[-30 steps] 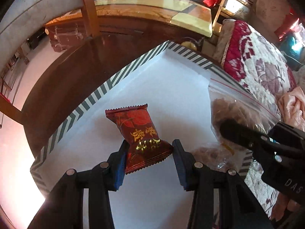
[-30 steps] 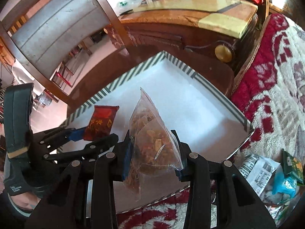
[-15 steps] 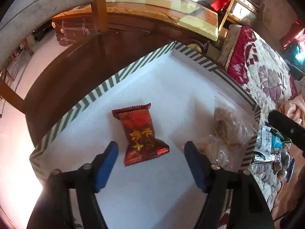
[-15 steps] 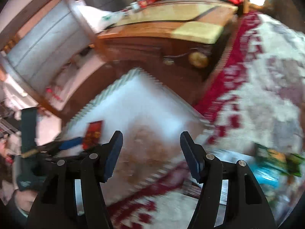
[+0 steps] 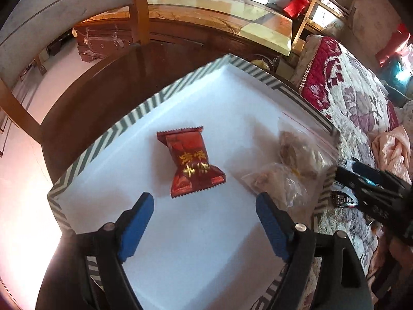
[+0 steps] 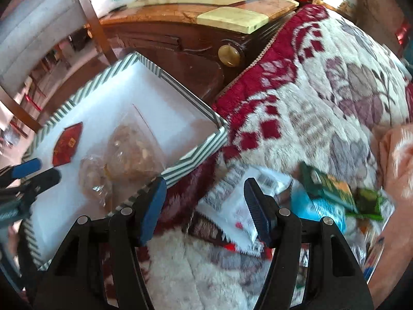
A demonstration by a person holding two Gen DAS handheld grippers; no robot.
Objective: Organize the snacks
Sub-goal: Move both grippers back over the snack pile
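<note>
Left gripper (image 5: 204, 222): jaws opening, empty; red packet (image 5: 192, 164) released at 12, lying in tray (image 5: 108, 135).
Right gripper (image 6: 204, 204): half open, empty; has swung off the tray.
Clear bag (image 5: 289, 168): dropped in tray, 2 o'clock.
Right view only: loose packets (image 6: 327, 188) on blanket (image 6: 322, 98), next pick.

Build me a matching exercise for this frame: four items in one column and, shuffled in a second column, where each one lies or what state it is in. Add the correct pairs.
Items
1. red snack packet
2. clear bag of snacks
3. white wrapper
4. left gripper

Places or states
A. on the flowered blanket, outside the tray, ahead of the right gripper
B. jaws opening, nothing between them
C. flat on the white tray floor, near its middle
D. inside the tray, against the wall next to the blanket

Pairs: 1-C, 2-D, 3-A, 4-B
</note>
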